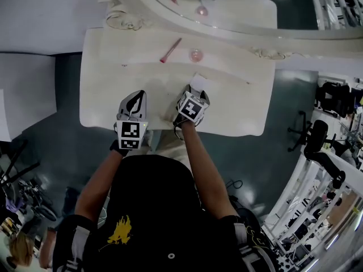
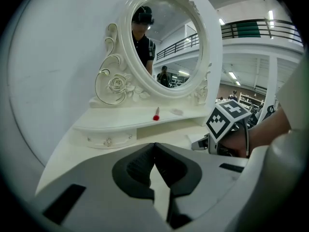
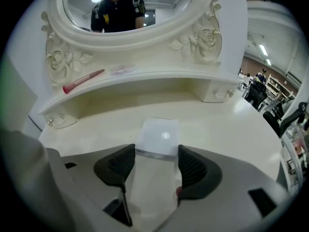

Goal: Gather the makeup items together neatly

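Observation:
A white vanity table (image 1: 113,89) carries the items. On its raised shelf lie a pink brush (image 1: 170,50) (image 3: 83,80) and, to its right, a small round pink item (image 1: 195,55) (image 3: 119,70). A flat, translucent white case (image 1: 198,83) (image 3: 157,139) lies on the lower tabletop. My right gripper (image 1: 190,98) (image 3: 155,151) points steeply down over it, its pads against the case's two long sides. My left gripper (image 1: 134,103) (image 2: 154,145) hovers near the front edge, to the left, its tips together and empty.
An oval mirror (image 1: 227,4) in an ornate frame rises behind the shelf. Small drawers (image 2: 108,140) sit under the shelf's ends. An office chair (image 1: 315,137) and racks stand on the floor to the right of the table.

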`<state>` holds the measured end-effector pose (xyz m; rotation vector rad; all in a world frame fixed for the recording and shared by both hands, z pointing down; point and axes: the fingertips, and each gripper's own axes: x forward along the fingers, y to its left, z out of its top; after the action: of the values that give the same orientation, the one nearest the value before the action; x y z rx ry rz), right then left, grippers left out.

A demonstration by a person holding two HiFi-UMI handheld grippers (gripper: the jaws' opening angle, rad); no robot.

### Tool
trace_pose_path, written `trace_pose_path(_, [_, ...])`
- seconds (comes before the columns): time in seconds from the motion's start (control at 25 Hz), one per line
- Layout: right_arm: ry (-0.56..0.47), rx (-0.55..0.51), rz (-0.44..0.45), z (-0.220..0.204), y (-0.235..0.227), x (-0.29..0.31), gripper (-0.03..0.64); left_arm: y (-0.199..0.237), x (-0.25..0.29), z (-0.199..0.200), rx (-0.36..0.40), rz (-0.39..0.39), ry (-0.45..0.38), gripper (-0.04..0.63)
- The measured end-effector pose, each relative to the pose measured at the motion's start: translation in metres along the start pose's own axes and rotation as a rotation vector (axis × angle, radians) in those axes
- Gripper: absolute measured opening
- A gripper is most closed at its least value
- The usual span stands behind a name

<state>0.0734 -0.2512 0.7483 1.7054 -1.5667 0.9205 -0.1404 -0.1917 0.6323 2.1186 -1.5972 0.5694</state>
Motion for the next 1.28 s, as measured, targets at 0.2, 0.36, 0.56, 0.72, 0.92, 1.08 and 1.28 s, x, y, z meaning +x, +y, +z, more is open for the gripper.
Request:
trace_pose_path(0.2, [0.022,0.019,0.004,-0.001,-0.001,-0.001,0.295,0.003,0.000,0.001,0.009,0.000,0.004,0.012])
trace_pose_path(0.36, [0.033,0.080,0.035,-0.001,0.002,-0.013,0.293,0.002,-0.001,0.002,0.004,-0.005,0.000,0.012])
trace_pose_path(0.56, [0.041,0.396,0.322,-0.005,0.045,-0.036,0.293,0.001,-0.003,-0.001,0.014,-0.018,0.000,0.013])
trace_pose_path(0.72, [0.074,0.813,0.569,-0.009,0.065,-0.052,0.293,-0.005,-0.006,0.000,0.029,-0.034,-0.004,0.014])
trace_pose_path(0.92, [0.074,1.091,0.665,-0.012,0.054,-0.055,0.293,-0.011,-0.010,0.000,0.045,-0.047,-0.006,0.012])
trace_pose_path(1.08, [0.040,1.274,0.747,-0.010,0.038,-0.051,0.293,-0.018,-0.013,0.000,0.055,-0.063,-0.006,0.013])
trace_pose_path(1.28, [0.182,1.446,0.988,-0.008,0.051,-0.059,0.165,-0.023,-0.014,0.000,0.066,-0.078,-0.006,0.013])
